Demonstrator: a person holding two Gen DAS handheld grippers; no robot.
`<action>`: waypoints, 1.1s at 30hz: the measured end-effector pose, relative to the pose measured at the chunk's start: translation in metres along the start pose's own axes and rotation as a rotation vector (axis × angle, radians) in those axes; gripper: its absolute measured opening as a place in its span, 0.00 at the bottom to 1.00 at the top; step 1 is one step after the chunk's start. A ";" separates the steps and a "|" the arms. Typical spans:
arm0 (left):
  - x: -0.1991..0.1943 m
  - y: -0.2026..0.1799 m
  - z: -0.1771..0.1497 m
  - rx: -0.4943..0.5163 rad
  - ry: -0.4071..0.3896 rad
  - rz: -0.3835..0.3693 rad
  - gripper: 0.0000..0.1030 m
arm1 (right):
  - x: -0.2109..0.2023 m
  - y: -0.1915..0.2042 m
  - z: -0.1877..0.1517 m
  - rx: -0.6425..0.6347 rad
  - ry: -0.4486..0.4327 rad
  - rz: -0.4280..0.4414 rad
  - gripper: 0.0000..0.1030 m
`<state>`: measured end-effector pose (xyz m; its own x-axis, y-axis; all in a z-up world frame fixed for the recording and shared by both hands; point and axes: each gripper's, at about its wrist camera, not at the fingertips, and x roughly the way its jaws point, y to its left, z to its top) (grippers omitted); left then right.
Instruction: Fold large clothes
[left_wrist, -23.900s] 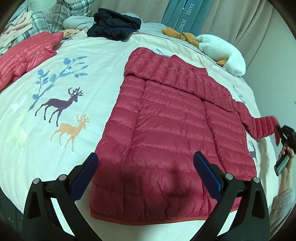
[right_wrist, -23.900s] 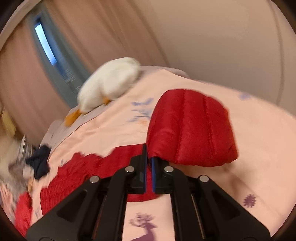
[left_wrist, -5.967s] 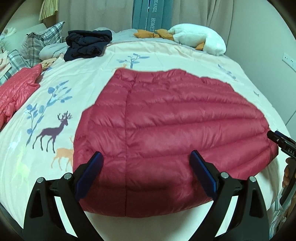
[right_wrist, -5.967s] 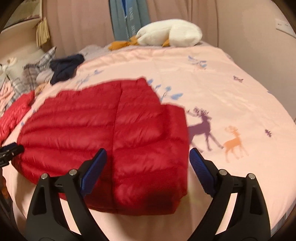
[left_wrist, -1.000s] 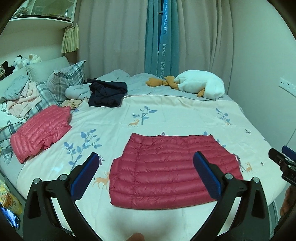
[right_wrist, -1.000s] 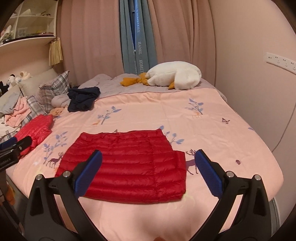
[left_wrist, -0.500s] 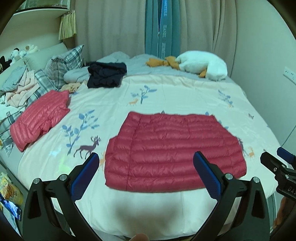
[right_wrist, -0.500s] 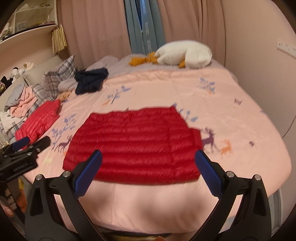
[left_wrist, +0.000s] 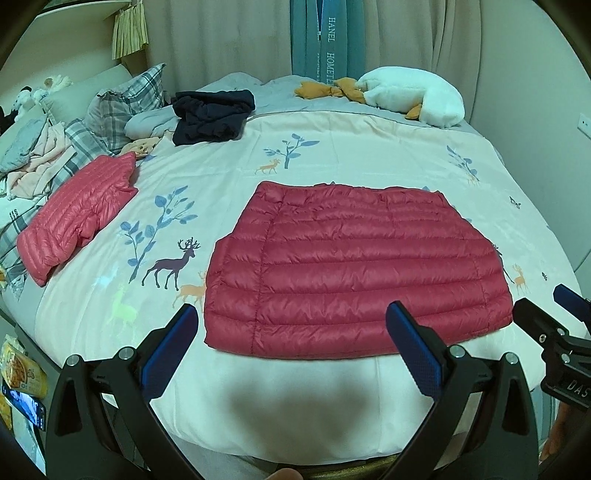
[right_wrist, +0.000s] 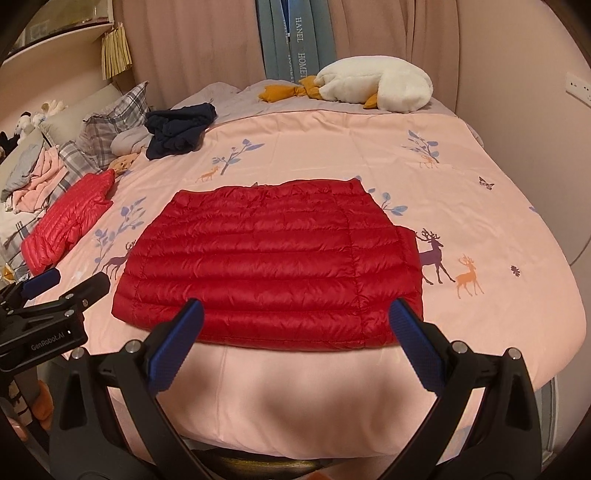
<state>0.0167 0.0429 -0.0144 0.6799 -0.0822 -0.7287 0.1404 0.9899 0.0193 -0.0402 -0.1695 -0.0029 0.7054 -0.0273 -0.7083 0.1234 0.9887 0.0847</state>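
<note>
A red quilted down jacket (left_wrist: 354, 262) lies folded into a flat rectangle near the front edge of the bed, also seen in the right wrist view as the red jacket (right_wrist: 273, 266). My left gripper (left_wrist: 291, 345) hovers open just in front of its near hem, holding nothing. My right gripper (right_wrist: 295, 339) is open too, above the bed edge before the same hem. Each gripper shows in the other's view: the right gripper (left_wrist: 554, 325) at the far right, the left gripper (right_wrist: 55, 291) at the far left.
A second folded pink-red down jacket (left_wrist: 77, 214) lies at the left of the bed (left_wrist: 332, 140). Dark navy clothes (left_wrist: 210, 114), plaid pillows (left_wrist: 122, 99) and a white plush goose (left_wrist: 413, 96) sit along the far side. Curtains and wall stand behind.
Both grippers have come forward and lower toward the bed over the last second, so the folded jacket looms larger. The jacket itself has not moved.
</note>
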 end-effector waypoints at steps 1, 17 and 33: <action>0.000 0.000 0.000 0.003 0.002 -0.001 0.99 | 0.001 0.000 0.000 -0.001 0.002 0.000 0.98; 0.000 -0.005 0.005 0.019 -0.003 -0.009 0.99 | 0.007 0.003 0.005 -0.009 0.005 0.009 0.98; 0.000 -0.006 0.006 0.024 -0.005 -0.007 0.99 | 0.009 0.003 0.008 -0.014 0.009 0.011 0.98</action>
<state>0.0205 0.0361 -0.0105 0.6827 -0.0899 -0.7252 0.1621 0.9863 0.0303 -0.0281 -0.1679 -0.0036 0.7001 -0.0156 -0.7139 0.1059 0.9910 0.0821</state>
